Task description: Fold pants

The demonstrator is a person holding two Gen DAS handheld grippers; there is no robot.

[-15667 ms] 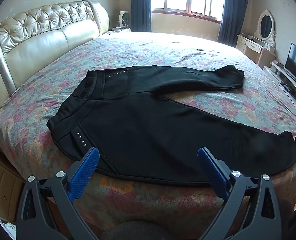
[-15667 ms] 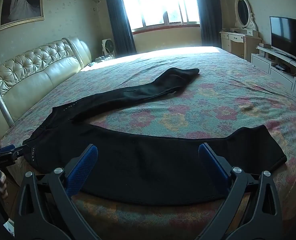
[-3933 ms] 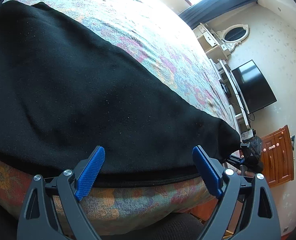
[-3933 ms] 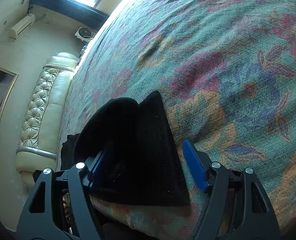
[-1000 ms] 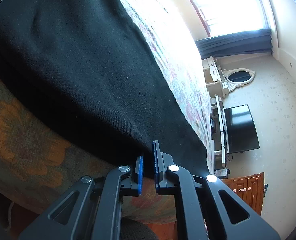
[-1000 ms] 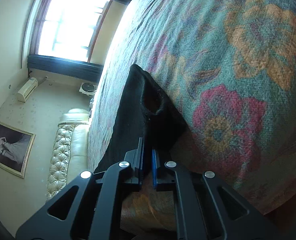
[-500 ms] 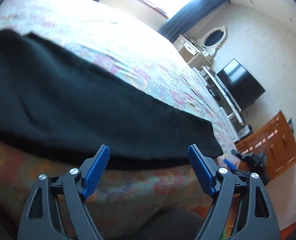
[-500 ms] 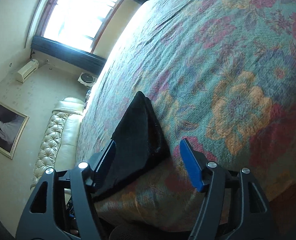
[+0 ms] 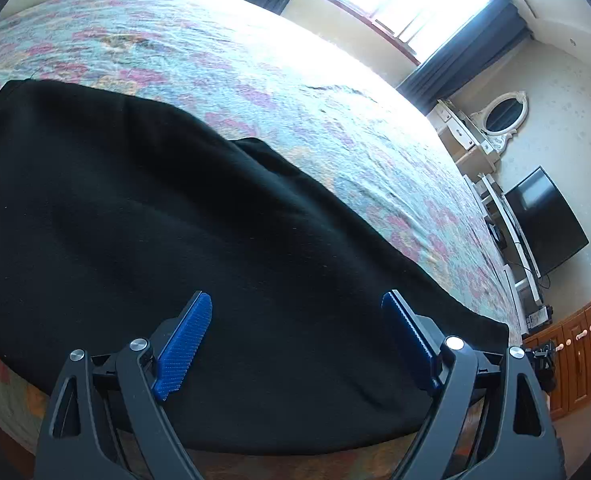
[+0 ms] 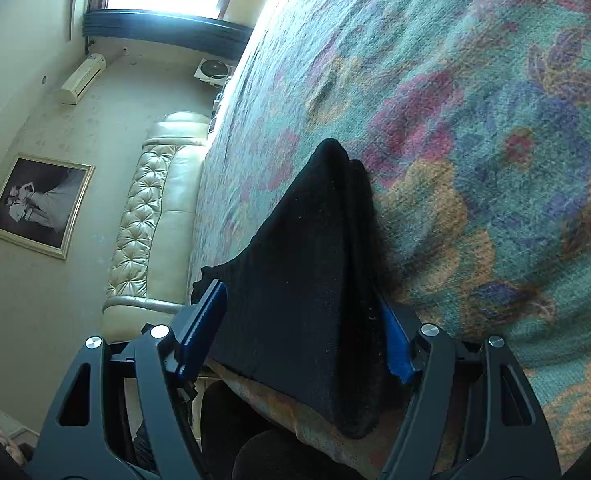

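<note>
The pants [image 9: 199,216] are spread lengthwise along the bed's [image 9: 295,92] near edge. Both grippers are held open: the left gripper [image 9: 295,344] over mid-leg, the right gripper [image 10: 299,328] straddling the cuff end.

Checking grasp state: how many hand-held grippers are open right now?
2. The left hand-held gripper is open over the black pants. The right hand-held gripper is open astride the pants' end on the bed.

both wrist cameras sit low at the bed's [image 9: 295,92] near edge, facing across it, sharing the black pants [image 9: 175,220].
</note>
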